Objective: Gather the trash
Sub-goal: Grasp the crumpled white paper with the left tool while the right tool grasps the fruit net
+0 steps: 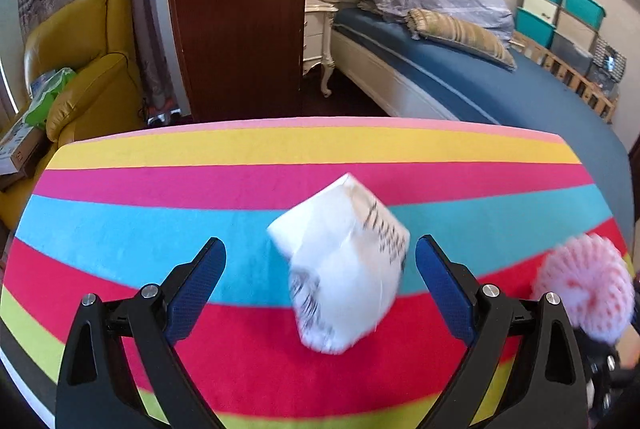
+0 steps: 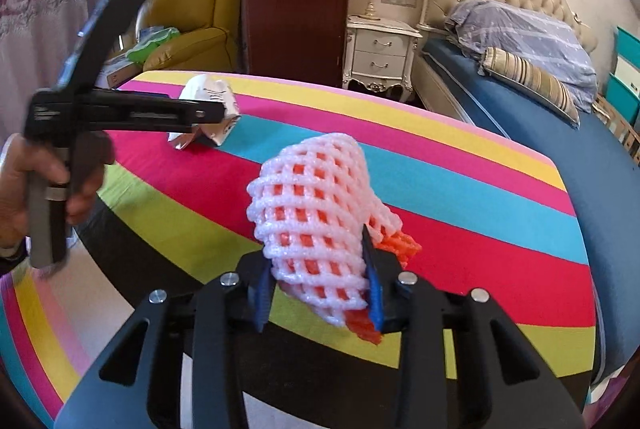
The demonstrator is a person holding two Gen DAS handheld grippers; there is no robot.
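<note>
Foam net (image 2: 316, 229) clamped, right gripper (image 2: 320, 293); left-view edge only.

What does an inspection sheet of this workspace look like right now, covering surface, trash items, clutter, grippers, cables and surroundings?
Surface: striped cloth in bright colours covers the table.
Job's things: crumpled white paper lies on the cloth; foam fruit net, white over orange, is held off it.
Clutter: nothing seen on the cloth.
Grippers: left gripper open, fingers either side of the paper, not touching; right gripper shut on the foam net.
Cables: nothing seen.
Surroundings: yellow armchair with bags, wooden panel, bed with pillows, nightstand with lamp, storage bins.
</note>
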